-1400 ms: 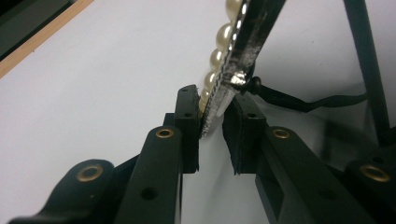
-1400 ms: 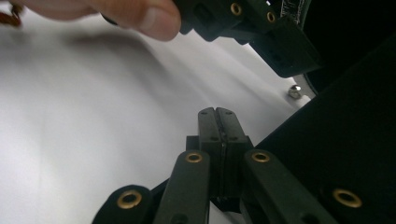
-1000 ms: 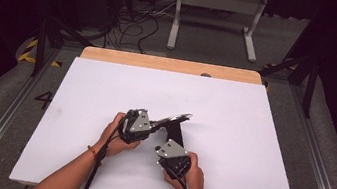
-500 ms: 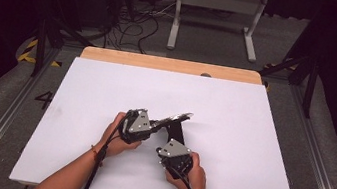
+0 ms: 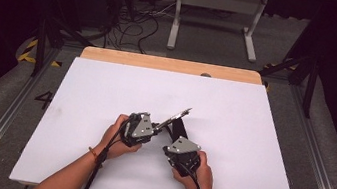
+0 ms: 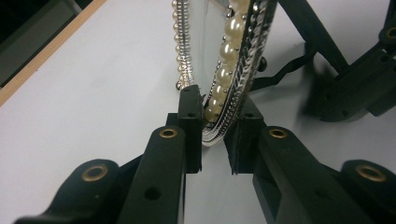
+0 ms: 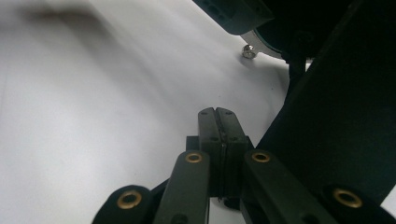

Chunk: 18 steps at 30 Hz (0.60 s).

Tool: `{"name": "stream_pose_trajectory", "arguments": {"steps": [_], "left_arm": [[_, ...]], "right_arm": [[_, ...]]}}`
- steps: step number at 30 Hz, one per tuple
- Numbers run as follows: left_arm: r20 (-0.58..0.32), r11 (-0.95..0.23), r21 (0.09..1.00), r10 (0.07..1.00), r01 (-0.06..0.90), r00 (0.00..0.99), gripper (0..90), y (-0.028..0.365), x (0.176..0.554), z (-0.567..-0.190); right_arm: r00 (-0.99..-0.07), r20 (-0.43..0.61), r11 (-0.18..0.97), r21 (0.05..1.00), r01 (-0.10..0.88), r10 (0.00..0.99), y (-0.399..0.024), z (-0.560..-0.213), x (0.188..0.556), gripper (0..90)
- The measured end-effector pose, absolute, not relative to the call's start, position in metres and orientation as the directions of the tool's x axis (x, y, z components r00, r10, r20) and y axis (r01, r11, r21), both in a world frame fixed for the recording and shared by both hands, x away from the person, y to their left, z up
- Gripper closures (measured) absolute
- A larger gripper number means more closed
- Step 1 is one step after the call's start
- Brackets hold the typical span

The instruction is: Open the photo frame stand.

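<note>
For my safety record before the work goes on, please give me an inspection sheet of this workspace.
Surface: white tabletop, wooden strip at its far edge.
Job's things: pearl-edged frame lifted and tilted; its black stand is beside the right gripper.
Clutter: nothing seen.
Grippers: left gripper fingers clamp the frame's edge; right gripper fingers shut, nothing between them.
Cables: gripper cable along the left forearm; loose cables on the floor behind.
Surroundings: dark room, white metal rack, yellow-black tape.
</note>
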<state>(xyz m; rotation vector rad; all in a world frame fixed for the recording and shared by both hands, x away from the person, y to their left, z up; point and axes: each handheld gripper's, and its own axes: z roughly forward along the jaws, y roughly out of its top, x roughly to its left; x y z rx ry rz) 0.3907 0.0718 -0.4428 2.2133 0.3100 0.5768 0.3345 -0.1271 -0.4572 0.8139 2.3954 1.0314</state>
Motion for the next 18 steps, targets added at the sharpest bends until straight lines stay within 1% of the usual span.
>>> {"name": "stream_pose_trajectory", "arguments": {"steps": [7, 10, 12, 15, 18], "left_arm": [[0.295, -0.643, 0.765, 0.394, 0.032, 0.87, 77.4, 0.07, 0.387, -0.441], [0.258, -0.62, 0.782, 0.401, 0.053, 0.879, 75.9, 0.071, 0.389, -0.444], [0.257, -0.623, 0.78, 0.408, 0.061, 0.876, 72.8, 0.071, 0.391, -0.445], [0.228, -0.616, 0.782, 0.423, 0.093, 0.877, 63.4, 0.07, 0.395, -0.451], [0.207, -0.598, 0.795, 0.427, 0.103, 0.88, 61.9, 0.071, 0.398, -0.454]], "right_arm": [[-0.76, -0.115, 0.554, 0.754, 0.353, 0.64, -0.134, -0.456, 0.337, 90.0], [-0.761, -0.116, 0.555, 0.754, 0.351, 0.639, -0.135, -0.456, 0.338, 90.0], [-0.759, -0.113, 0.551, 0.756, 0.352, 0.641, -0.135, -0.456, 0.338, 90.0], [-0.761, -0.11, 0.55, 0.757, 0.353, 0.64, -0.136, -0.456, 0.338, 90.0], [-0.761, -0.11, 0.55, 0.757, 0.352, 0.639, -0.136, -0.456, 0.338, 90.0]]}}
